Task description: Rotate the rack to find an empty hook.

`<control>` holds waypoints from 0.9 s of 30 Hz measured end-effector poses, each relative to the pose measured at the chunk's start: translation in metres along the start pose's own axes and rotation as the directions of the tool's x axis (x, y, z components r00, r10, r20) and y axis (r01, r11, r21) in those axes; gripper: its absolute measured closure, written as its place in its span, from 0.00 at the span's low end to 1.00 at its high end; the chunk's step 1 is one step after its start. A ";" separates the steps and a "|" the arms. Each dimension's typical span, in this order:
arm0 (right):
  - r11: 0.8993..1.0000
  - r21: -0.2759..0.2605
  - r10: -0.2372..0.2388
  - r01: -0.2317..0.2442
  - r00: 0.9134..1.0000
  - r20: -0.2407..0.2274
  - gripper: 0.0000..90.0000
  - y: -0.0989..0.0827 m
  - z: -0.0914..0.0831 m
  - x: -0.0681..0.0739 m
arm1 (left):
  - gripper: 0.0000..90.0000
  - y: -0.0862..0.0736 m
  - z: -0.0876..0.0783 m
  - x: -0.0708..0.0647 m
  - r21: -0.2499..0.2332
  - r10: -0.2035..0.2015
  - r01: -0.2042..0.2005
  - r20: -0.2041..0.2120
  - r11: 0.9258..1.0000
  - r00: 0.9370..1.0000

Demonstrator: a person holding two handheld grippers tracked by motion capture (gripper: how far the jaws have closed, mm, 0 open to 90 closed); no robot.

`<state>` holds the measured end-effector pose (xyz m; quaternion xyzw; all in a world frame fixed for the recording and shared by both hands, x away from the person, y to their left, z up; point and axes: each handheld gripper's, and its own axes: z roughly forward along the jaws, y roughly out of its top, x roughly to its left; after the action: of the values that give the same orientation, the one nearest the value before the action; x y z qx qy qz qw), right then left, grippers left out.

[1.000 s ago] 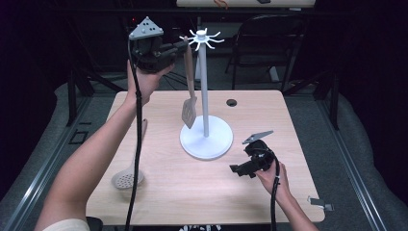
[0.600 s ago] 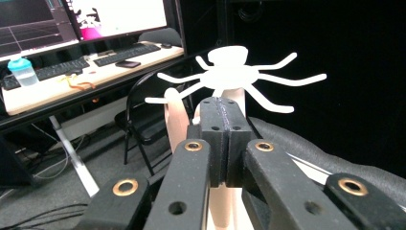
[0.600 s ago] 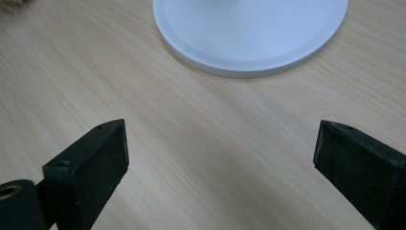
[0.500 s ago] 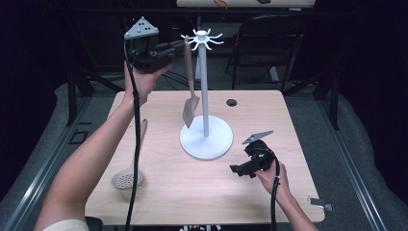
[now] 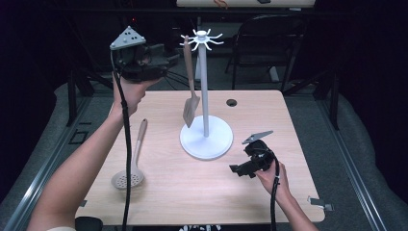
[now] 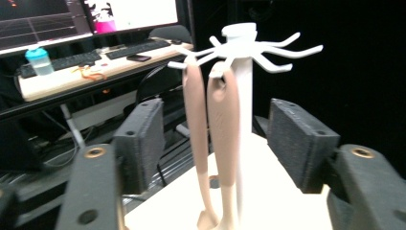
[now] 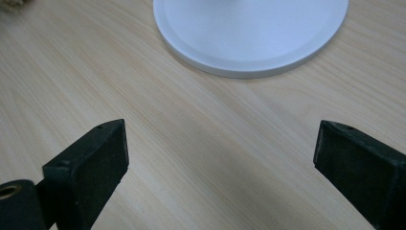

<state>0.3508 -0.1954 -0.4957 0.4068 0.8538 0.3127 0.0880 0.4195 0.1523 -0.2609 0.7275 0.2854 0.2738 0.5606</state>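
spatula (image 5: 190,91): hangs upright from a rack (image 5: 203,41) hook, long axis vertical
left gripper (image 5: 166,62): nearer; jaws just opened, spatula handle just ahead, unheld
right gripper (image 5: 235,169): open, empty, low over the table (image 5: 269,110)

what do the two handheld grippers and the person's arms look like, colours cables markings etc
Both are black. The left gripper and the right gripper each carry a grey three-cornered plate; the left one's is dotted with small holes. A black cable trails from each toward the person. The jaw pads are blocky and matte black. The forearms are bare, no sleeves in view.
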 end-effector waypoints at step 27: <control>1.000 0.010 -0.004 0.004 1.000 -0.003 0.05 0.000 0.001 0.000 | 0.16 -0.097 -0.014 0.022 0.177 -0.055 0.072 -0.101 0.982 0.993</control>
<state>0.3508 -0.1948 -0.4962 0.4050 0.8563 0.3090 0.0852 0.4141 0.1974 -0.3509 0.7518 0.3586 0.2631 0.4867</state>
